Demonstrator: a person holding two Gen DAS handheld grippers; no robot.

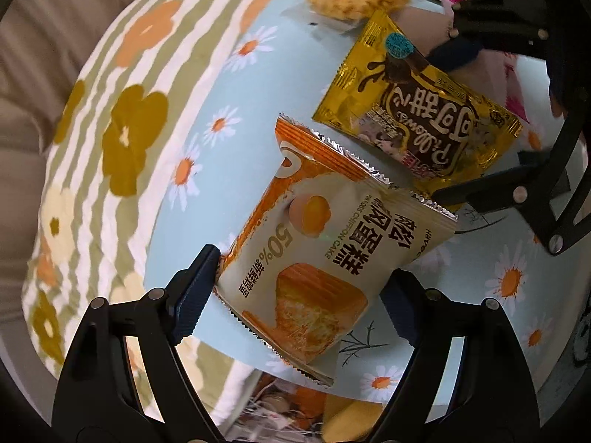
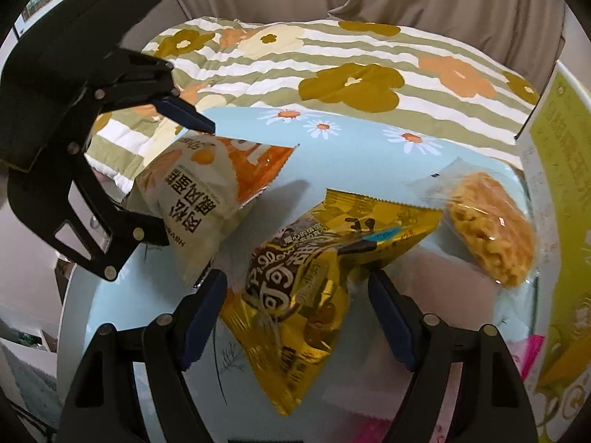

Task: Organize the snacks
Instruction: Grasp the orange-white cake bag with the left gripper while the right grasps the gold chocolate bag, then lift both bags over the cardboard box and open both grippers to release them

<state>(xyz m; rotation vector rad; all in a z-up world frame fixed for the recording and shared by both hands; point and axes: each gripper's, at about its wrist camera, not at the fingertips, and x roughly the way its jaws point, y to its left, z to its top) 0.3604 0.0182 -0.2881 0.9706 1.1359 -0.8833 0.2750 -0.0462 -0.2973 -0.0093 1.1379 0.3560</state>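
Nearest the left wrist camera, the left gripper [image 1: 295,295] straddles the lower end of an orange-and-cream chiffon cake packet [image 1: 325,258], its jaws partly closed; one blue pad touches the packet's edge, but the far pad's contact is hidden, so I cannot tell whether it grips. The right gripper [image 2: 297,317] likewise brackets a gold cocoa snack packet [image 2: 314,288], jaws about halfway open, the foil crumpled between the pads and seemingly lifted at one end; whether the pads truly press on it is unclear. Both packets lie side by side on a pale blue daisy-print cloth [image 1: 207,170] covering the worktop, with a clear-wrapped golden crispy cake [image 2: 487,229] lying apart from them, near the cloth's edge. A striped flowered quilt [image 2: 332,59] lies beyond. The step in hand looks like a two-handed pickup at the start of sorting. The next move probably calls for closing each gripper firmly on its packet, then lifting without slipping. The puffy, air-filled packets will likely yield and slide under pressure.
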